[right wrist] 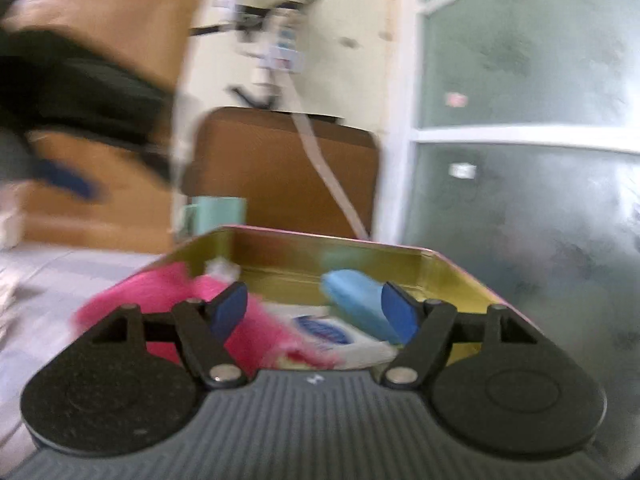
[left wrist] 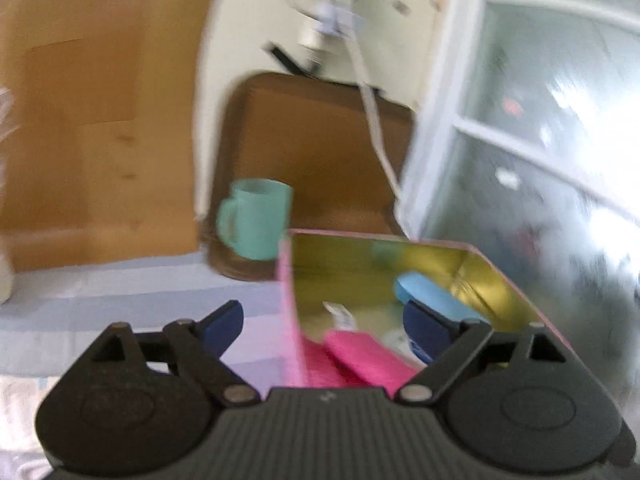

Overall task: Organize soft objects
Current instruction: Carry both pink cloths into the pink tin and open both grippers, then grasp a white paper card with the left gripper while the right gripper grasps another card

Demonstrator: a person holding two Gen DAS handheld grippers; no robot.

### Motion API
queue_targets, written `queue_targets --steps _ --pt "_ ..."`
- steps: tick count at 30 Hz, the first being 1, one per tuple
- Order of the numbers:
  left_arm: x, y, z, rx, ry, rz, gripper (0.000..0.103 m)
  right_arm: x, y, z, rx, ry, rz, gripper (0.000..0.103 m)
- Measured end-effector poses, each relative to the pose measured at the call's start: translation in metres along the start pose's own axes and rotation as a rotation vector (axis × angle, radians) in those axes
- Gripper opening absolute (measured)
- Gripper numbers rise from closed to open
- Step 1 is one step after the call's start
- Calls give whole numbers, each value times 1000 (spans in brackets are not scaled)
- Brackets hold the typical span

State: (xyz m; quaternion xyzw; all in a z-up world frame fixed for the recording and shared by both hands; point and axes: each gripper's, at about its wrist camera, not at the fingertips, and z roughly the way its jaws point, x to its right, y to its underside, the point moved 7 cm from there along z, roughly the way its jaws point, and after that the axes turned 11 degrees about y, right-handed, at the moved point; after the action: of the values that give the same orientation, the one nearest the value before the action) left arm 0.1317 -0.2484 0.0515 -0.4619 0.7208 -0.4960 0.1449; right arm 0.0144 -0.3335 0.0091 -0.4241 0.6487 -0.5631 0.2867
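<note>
Closest to the left wrist camera, the left gripper (left wrist: 324, 326) has its blue-padded fingers spread wide and nothing between them; its right pad hangs over the open pink tin (left wrist: 286, 300), whose near wall passes between the two pads. Inside the gold-lined tin, a pink soft item (left wrist: 366, 354) lies at 6 o'clock, with a light blue soft piece (left wrist: 434, 294) toward 3 o'clock, partly behind the right pad. A mint green mug (left wrist: 258, 220) stands at 11 o'clock from the tin, on a brown tray (left wrist: 320, 140) propped against the wall. In the right wrist view, the right gripper (right wrist: 316, 312) is likewise spread and holds nothing, poised above the tin (right wrist: 460, 272). A fluffy pink item (right wrist: 160, 292) drapes over the tin's rim at 9 o'clock, the light blue piece (right wrist: 352, 300) sits at 3 o'clock just beside the right pad, and a white packet with a blue label (right wrist: 340, 338) lies between them. Blurred at 10 o'clock, the other gripper (right wrist: 64, 176) is visible.
</note>
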Motion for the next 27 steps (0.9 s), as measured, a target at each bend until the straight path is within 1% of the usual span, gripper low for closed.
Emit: queue_targets --steps 2,3,5,7,9,10,12,13,15,18,20,21,22,23,24,25,27 --pt "-18 -7 -17 31 -16 -53 90 14 -7 5 -8 69 55 76" --pt "-28 -8 -29 48 -24 -75 90 19 -10 3 -5 71 80 76" --pt "-46 -4 -52 69 -45 -78 90 17 -17 -9 13 18 128 76" --pt "-64 4 -69 74 -91 -57 90 3 -25 -27 37 -73 149 76" --pt "-87 22 -87 63 -152 -57 90 -18 -31 -47 62 -171 146 76" --pt "-103 34 -98 53 -178 -81 89 -32 -34 -56 62 -233 141 76" --pt "-131 54 -119 42 -214 -150 87 -64 -34 -73 43 -373 115 68" --pt "-146 65 -130 39 -233 -190 86 -81 -32 -80 26 -437 96 67" --pt "-180 88 -152 38 -276 -284 84 -120 -25 -91 -18 -561 45 66" --pt "-222 117 -183 29 -346 -381 84 -173 -10 -95 -114 -674 -32 66" --pt "-239 132 -200 31 -373 -421 84 -203 -3 -86 -171 -697 -59 67" --pt "-246 138 -208 35 -381 -437 84 -216 0 -77 -211 -709 -60 70" --pt "-251 141 -214 39 -384 -447 84 -225 1 -67 -247 -719 -46 73" --pt "-255 144 -220 43 -381 -456 84 -232 0 -55 -283 -720 -22 82" --pt "-258 146 -224 45 -375 -462 84 -239 2 -44 -323 -710 8 86" --pt "-261 146 -226 47 -365 -466 85 -245 3 -27 -376 -692 42 86" --pt "-266 145 -229 54 -344 -477 86 -256 11 -13 -462 -684 85 86"
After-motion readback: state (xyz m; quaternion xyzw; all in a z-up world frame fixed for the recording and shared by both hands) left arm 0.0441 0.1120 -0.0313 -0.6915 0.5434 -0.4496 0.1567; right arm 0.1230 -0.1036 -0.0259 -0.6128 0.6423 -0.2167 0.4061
